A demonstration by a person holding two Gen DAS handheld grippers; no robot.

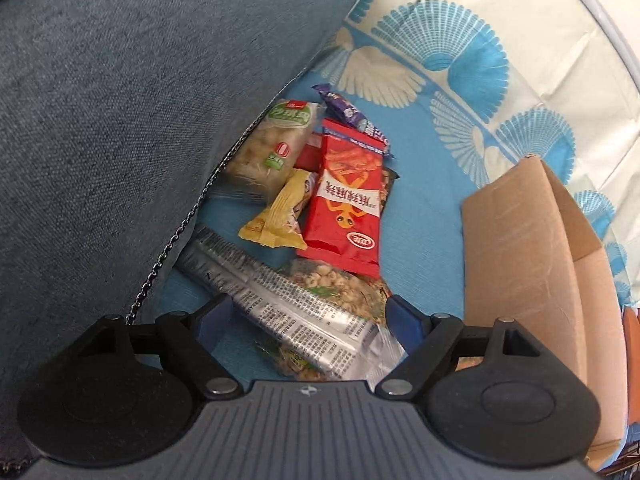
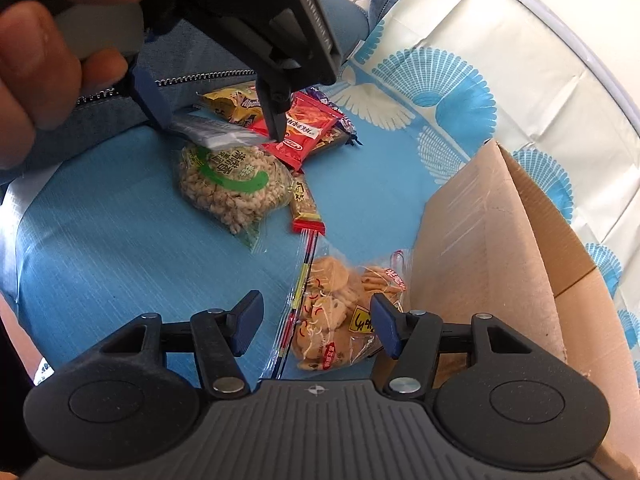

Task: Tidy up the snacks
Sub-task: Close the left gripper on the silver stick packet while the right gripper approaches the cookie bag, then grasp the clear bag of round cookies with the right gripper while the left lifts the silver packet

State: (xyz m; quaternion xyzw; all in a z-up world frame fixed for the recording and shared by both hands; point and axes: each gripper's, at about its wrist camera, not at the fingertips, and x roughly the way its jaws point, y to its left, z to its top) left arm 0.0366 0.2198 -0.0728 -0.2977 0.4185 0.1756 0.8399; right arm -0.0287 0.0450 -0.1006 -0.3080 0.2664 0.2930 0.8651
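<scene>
I see left gripper (image 1: 308, 316) open astride the silver wrapper (image 1: 280, 304), long axis diagonal across jaws; right gripper (image 2: 316, 326) open around the cookie bag (image 2: 336, 320) beside the cardboard box (image 2: 480, 248).

Bright even daylight, soft shadows, strong fisheye bending at edges, dark corners, close hand blurred

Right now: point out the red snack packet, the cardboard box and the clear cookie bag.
red snack packet (image 1: 344, 204): left wrist view, middle of its printed face.
cardboard box (image 2: 480, 248): right wrist view, outer side wall.
clear cookie bag (image 2: 336, 316): right wrist view, cookies at centre.
</scene>
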